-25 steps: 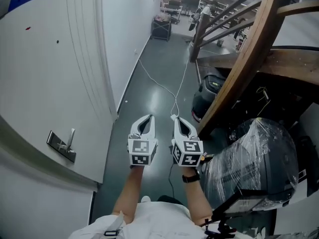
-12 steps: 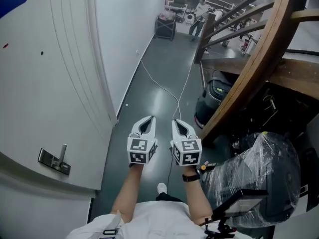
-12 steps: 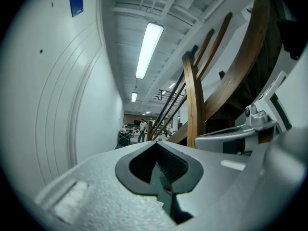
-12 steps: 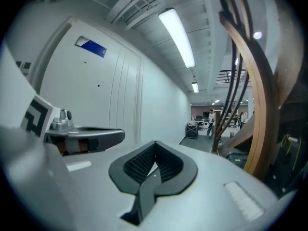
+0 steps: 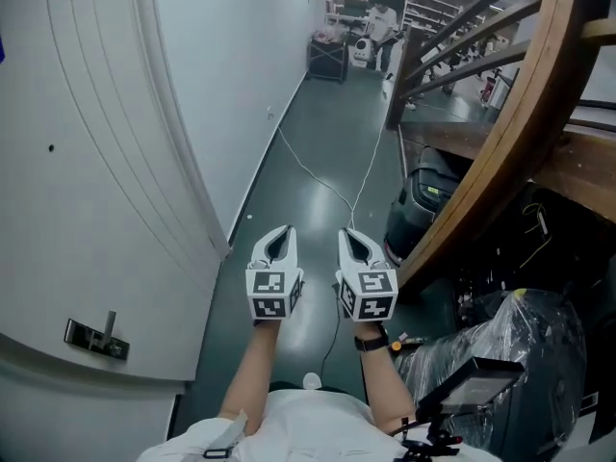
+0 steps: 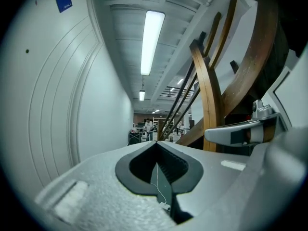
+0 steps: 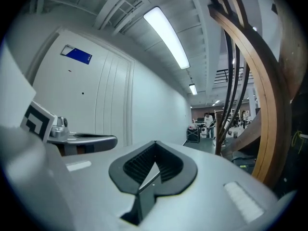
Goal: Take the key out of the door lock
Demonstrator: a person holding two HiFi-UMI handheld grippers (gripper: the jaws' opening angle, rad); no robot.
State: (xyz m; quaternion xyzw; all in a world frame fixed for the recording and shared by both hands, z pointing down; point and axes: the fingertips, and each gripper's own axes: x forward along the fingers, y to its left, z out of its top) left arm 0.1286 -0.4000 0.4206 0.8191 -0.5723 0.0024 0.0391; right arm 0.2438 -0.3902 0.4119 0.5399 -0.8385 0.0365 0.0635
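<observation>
The white door (image 5: 87,162) fills the left of the head view, with its metal lock plate and handle (image 5: 96,338) low at the left edge. No key can be made out there. My left gripper (image 5: 279,231) and right gripper (image 5: 354,234) are side by side over the dark floor, well to the right of the lock and apart from the door. The left gripper (image 6: 155,143) has its jaws together and nothing between them. The right gripper (image 7: 155,143) has tips that still meet while its jaws begin opening, and nothing is between them either.
A white cable (image 5: 327,186) runs along the dark floor of the corridor. On the right a curved wooden stair rail (image 5: 500,133) rises over a black machine (image 5: 423,205) and a plastic-wrapped bundle (image 5: 525,354). A cart (image 5: 327,61) and a person (image 5: 383,17) are at the far end.
The view has swung, so the lock plate has slid down and left in the picture. Both grippers keep their place side by side, jaws together.
</observation>
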